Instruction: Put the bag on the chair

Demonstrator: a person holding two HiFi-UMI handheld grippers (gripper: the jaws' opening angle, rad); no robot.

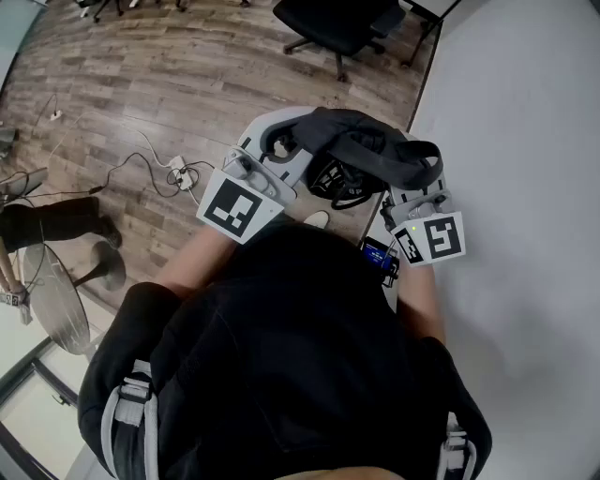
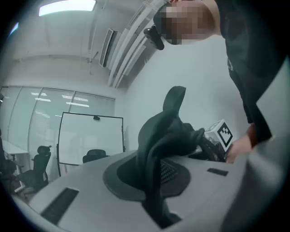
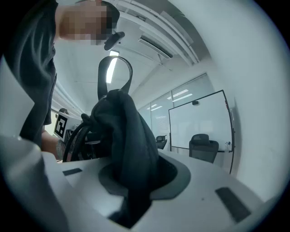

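Observation:
A black fabric bag (image 1: 370,150) with dark straps hangs between my two grippers, in front of the person's chest and above the wood floor. My left gripper (image 1: 281,148) is shut on a fold of the bag (image 2: 165,136), which rises out from between its jaws. My right gripper (image 1: 412,187) is shut on another bunch of the bag's cloth (image 3: 124,136). Past the bag, each gripper view shows the other gripper's marker cube (image 2: 222,132) (image 3: 60,125). A black office chair (image 1: 337,23) stands at the top of the head view, well beyond the bag.
A large white surface (image 1: 525,141) fills the right side. Cables and a power strip (image 1: 178,172) lie on the floor to the left. A round side table (image 1: 56,295) stands at lower left. A whiteboard (image 2: 90,138) and more office chairs (image 3: 201,147) stand further off.

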